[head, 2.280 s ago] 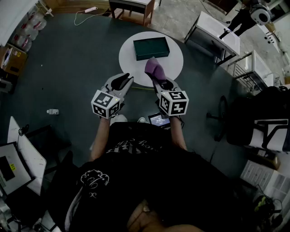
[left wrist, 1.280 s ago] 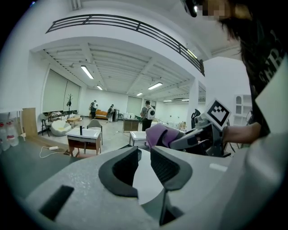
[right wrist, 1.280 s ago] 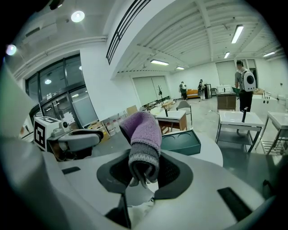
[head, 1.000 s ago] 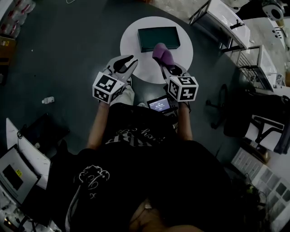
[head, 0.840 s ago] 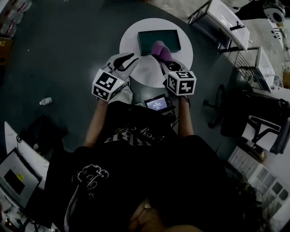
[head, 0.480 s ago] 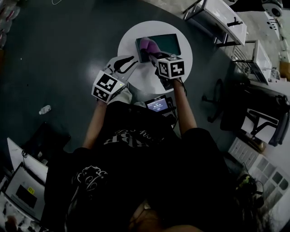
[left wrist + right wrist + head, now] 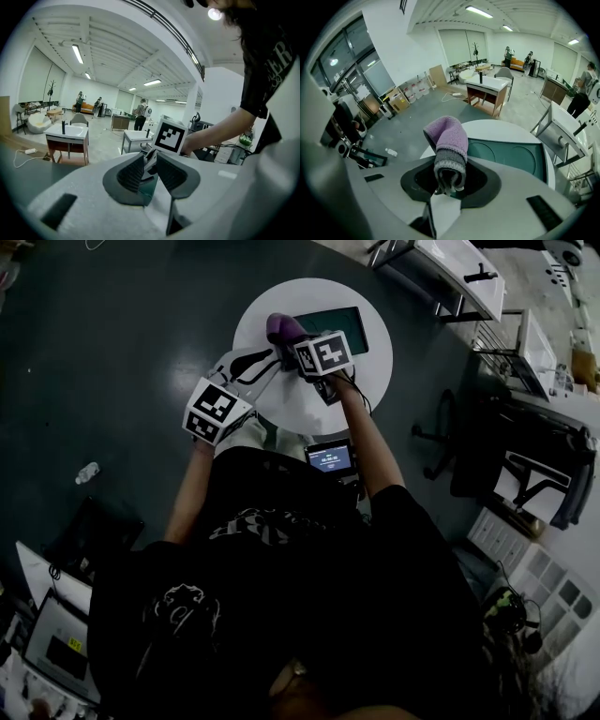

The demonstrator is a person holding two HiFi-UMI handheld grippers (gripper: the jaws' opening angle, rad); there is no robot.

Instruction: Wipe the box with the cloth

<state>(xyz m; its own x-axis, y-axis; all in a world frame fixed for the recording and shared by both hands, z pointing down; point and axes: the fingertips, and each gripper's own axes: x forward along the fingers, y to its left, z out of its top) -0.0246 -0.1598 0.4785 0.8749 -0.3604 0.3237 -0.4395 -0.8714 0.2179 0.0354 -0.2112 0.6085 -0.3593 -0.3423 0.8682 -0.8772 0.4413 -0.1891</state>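
We see the right gripper (image 7: 294,339) clenched on the cloth (image 7: 281,326). In its own view the grey-banded end of the cloth (image 7: 450,150) is pinched between the jaws and the purple bulk stands up ahead of them, so we judge it is held that way to present a soft pad for wiping. The box (image 7: 349,324) lies flat on the round white surface (image 7: 291,399), its top turned up and free. The cloth sits at the box's left end, which we take to be the start of a stroke across the top.

The left gripper (image 7: 255,362) hangs over the near-left part of the surface, just beside the right one. Its jaws stand a little apart and grasp nothing. We think it waits there to steady the box if needed.

In the head view, the right gripper and cloth cover the box's left end, so we cannot tell whether the cloth touches the box. The right gripper view shows the box (image 7: 511,157) beyond and to the right of the cloth, but not the contact either. The left gripper view shows only a teal sliver of the box (image 7: 149,185) between its jaws.
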